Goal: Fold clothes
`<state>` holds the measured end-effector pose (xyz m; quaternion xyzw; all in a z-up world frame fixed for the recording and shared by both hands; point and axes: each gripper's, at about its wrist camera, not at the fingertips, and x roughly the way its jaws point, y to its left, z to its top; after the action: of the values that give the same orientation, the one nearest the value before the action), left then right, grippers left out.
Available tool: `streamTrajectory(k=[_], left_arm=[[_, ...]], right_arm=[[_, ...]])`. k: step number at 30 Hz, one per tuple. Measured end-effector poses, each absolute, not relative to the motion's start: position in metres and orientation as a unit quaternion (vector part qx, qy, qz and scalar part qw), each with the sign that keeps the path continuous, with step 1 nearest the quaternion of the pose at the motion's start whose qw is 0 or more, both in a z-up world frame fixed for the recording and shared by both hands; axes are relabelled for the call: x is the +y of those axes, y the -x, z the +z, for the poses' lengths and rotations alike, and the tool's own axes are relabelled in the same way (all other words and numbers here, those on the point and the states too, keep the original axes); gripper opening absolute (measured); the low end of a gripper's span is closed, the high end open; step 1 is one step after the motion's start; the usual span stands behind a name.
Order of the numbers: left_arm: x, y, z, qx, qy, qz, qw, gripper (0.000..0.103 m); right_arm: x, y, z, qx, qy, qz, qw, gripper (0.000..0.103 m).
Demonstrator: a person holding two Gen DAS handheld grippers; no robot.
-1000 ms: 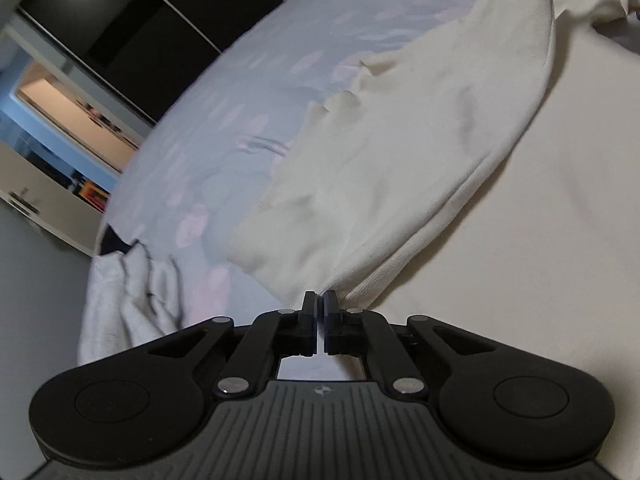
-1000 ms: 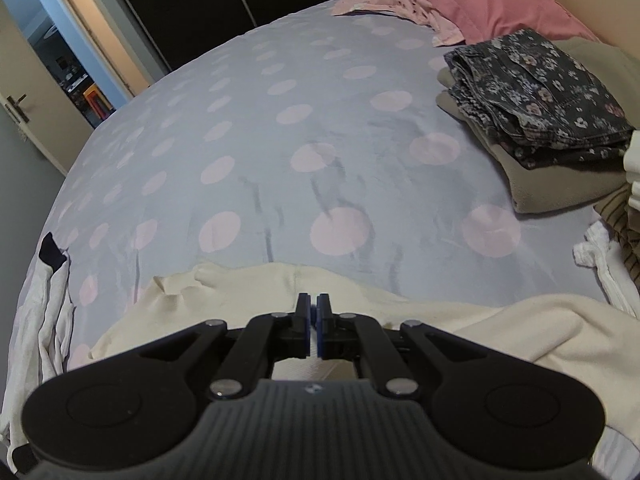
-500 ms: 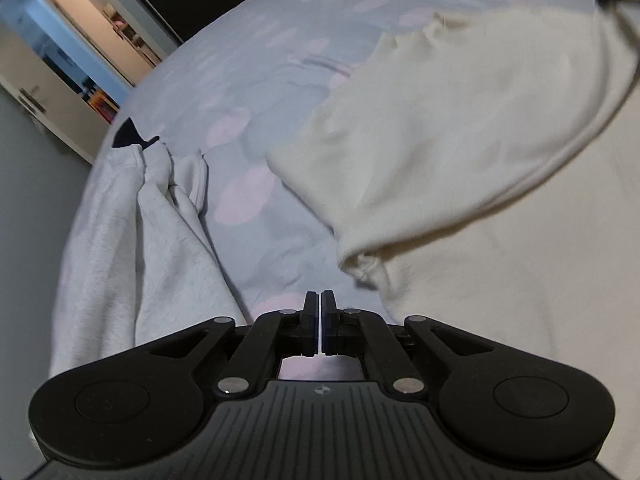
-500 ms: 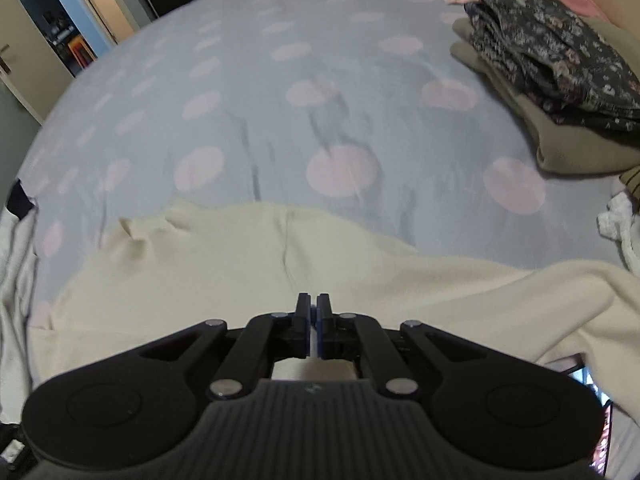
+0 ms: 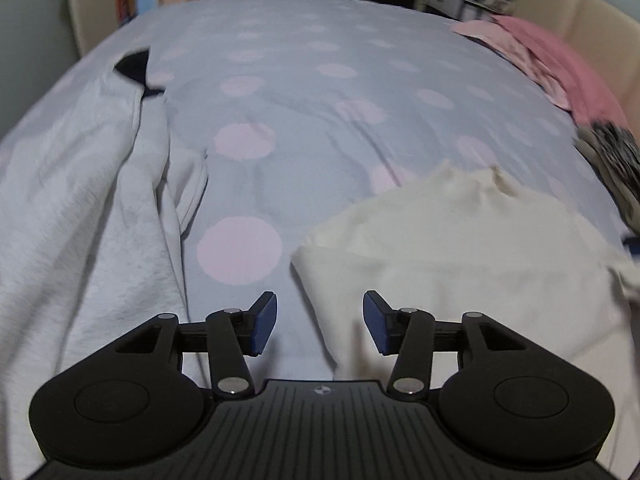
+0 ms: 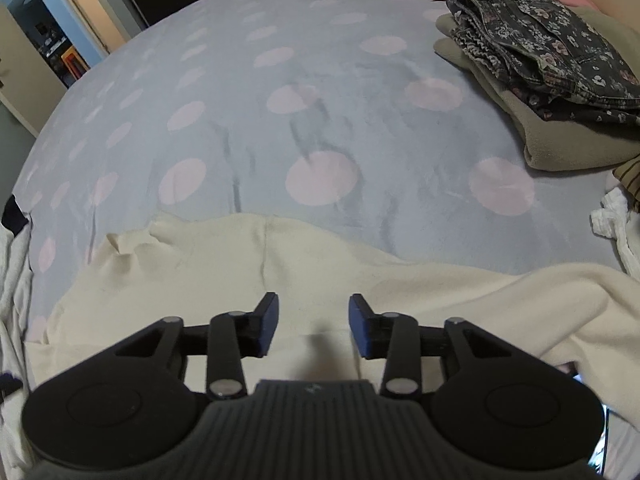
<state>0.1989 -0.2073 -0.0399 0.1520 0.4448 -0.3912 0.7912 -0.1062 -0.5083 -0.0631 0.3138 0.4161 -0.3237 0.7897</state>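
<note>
Both spread: left gripper point(image 5: 319, 322) at cream top's point(image 5: 460, 264) left edge, right gripper point(image 6: 313, 330) over its middle.

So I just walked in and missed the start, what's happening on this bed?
A person with a handheld gripper in each hand is folding clothes on the polka-dot bedspread. The cream sweater lies spread out in front of them. Both the left gripper and the right gripper are open and hold nothing. A folded stack sits to the right, and a white garment lies on the left.
</note>
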Motion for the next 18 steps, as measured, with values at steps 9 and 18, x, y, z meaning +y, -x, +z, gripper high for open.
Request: streamTrajectory(k=[9, 18], left_arm=[[-0.222, -0.216, -0.063, 0.473, -0.108, -0.386, 0.785, 0.014], [-0.196, -0.230, -0.045, 0.459, -0.048, -0.389, 0.797, 0.004]], right_arm=[[-0.508, 0.107, -0.096, 0.451, -0.331, -0.300, 0.773, 0.009], [-0.504, 0.106, -0.056, 0.393, -0.316, -0.294, 0.812, 0.003]])
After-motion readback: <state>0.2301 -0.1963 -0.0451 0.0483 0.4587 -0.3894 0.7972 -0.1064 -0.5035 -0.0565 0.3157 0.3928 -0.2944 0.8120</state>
